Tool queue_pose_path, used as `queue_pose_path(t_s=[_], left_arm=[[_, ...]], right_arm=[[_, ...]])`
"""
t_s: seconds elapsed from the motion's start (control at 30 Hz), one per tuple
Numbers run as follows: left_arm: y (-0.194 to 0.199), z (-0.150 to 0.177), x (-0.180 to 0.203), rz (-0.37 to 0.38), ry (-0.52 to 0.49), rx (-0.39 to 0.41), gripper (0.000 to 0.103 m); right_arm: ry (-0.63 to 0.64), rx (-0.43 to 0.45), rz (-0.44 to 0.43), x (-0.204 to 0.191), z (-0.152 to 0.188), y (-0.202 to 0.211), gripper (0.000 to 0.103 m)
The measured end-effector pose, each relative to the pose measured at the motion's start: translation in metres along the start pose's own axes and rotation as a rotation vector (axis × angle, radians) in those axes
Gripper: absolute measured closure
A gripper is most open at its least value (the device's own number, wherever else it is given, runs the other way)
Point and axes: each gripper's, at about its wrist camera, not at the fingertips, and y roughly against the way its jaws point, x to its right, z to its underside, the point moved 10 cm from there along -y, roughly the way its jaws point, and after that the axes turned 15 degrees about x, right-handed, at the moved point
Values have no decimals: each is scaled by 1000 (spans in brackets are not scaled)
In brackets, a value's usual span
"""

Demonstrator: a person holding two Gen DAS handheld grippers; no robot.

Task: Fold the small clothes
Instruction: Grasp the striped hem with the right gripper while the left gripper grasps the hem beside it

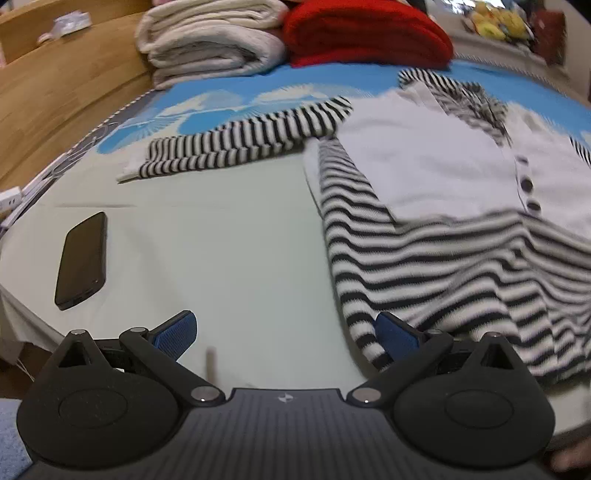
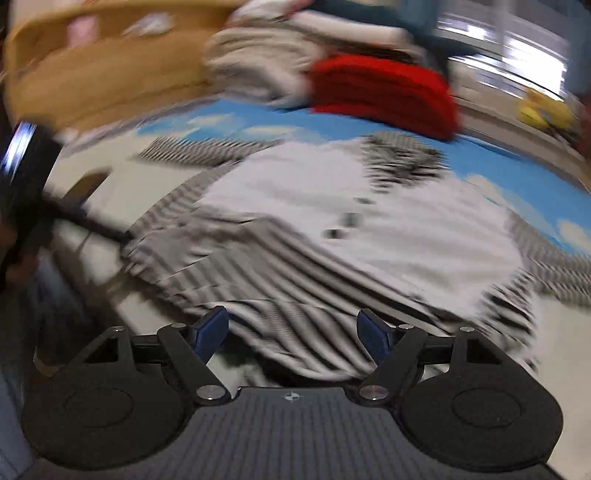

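Here, a pale bed sheet [image 1: 229, 236] meets a wooden headboard [image 1: 66, 88].

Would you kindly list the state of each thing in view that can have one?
Striped garment: lying on the bed, bottom part folded up, one sleeve spread out.
Left tongs: open, holding nothing.
Right tongs: open above the garment.
Phone: screen dark.
Red blanket: folded.
Cream blanket: folded.

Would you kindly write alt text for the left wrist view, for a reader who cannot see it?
A striped black-and-white garment with a white front panel lies spread on a bed, one sleeve stretched out to the left. The open left gripper hovers at its hem, a dark phone to its left; folded cream blankets and a red one sit behind.
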Motion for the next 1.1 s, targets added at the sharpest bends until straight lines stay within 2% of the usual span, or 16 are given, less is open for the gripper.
queue_pose_path(t_s=[0.07,0.13,0.17,0.2,0.23,0.27,0.33,0.43,0.53,0.67,0.73,0.87,0.9,1.03,1.07,1.1], left_arm=[[-3,-2,-1,-5,27,-14,0],[-7,-3,-1,-7,60,-32,0],[-8,-4,-2,-7,75,-34,0],[-9,-7,-1,-7,90,-32,0],[-8,-9,-2,-8,101,-24,0],[-6,-12,-2,-5,114,-6,0],[0,-19,1,26,136,34,0],[5,-22,11,70,114,50,0],[4,-15,11,51,91,27,0],[-8,-6,-12,32,260,-42,0],[-16,-6,-14,78,348,-83,0],[-28,-12,9,297,549,-166,0],[-32,-12,16,321,559,-180,0],[-50,-9,39,290,466,-208,4],[-50,-12,46,306,452,-200,10],[-50,-15,55,345,452,-208,33]], right_arm=[[59,-39,-32,-19,6,-20,25],[107,-58,-6,-29,12,-40,26],[131,-60,2,-32,13,-48,35],[146,-50,14,-33,10,-53,65],[151,-38,39,-29,4,-57,87],[122,-15,112,-15,-7,-60,97],[-26,43,251,26,-26,-60,96],[-228,14,346,74,-28,-60,96],[-276,-32,409,91,-15,-59,96],[-301,-94,487,106,4,-55,96],[-340,-103,491,110,10,-50,96],[-348,-112,480,108,14,-47,96],[-339,-115,478,106,15,-48,96],[-332,-106,450,104,12,-50,96],[-344,-96,430,103,11,-50,96],[-368,-82,391,101,8,-49,94]])
